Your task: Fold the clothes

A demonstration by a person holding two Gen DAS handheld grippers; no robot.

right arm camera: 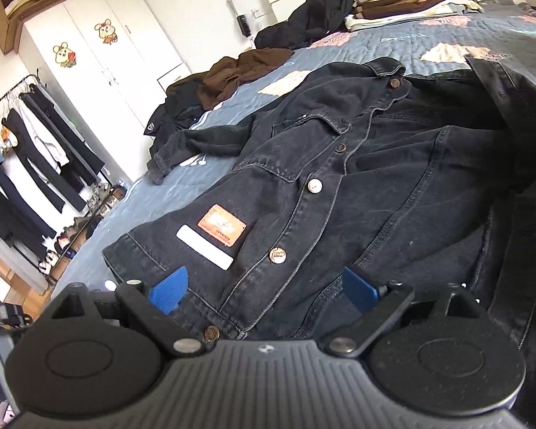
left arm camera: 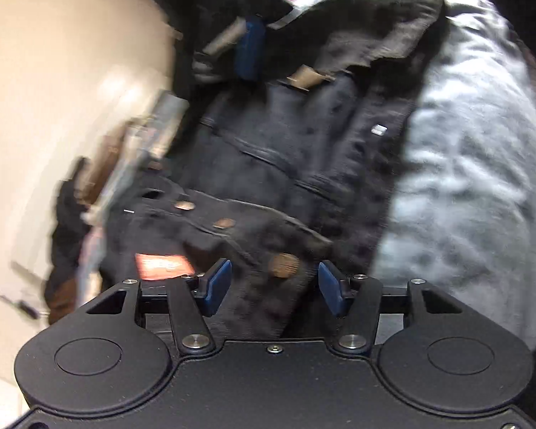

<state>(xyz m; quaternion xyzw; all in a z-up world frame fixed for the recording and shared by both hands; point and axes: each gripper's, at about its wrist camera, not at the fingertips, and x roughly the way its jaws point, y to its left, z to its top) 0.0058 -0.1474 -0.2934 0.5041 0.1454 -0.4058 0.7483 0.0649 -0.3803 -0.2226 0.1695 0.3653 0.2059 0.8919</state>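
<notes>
Dark denim button-front jacket point(right arm camera: 357, 164) lying spread, front up, on blue quilted bed point(right arm camera: 393, 41). Right gripper point(right arm camera: 264, 287) and left gripper point(left arm camera: 273, 286) both hovering agape over its hem. Likely hem pickup: pinch both layers squarely, avoiding buttons.

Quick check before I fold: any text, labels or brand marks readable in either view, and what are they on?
Orange patch on the denim jacket: script and a small printed line, too small to read.
White strip below it: blank.
Copper buttons: embossing unreadable.
Emblem on the black garment: a logo, no legible letters.
Left wrist view: patch blurred by motion.
No text reads clearly.
</notes>
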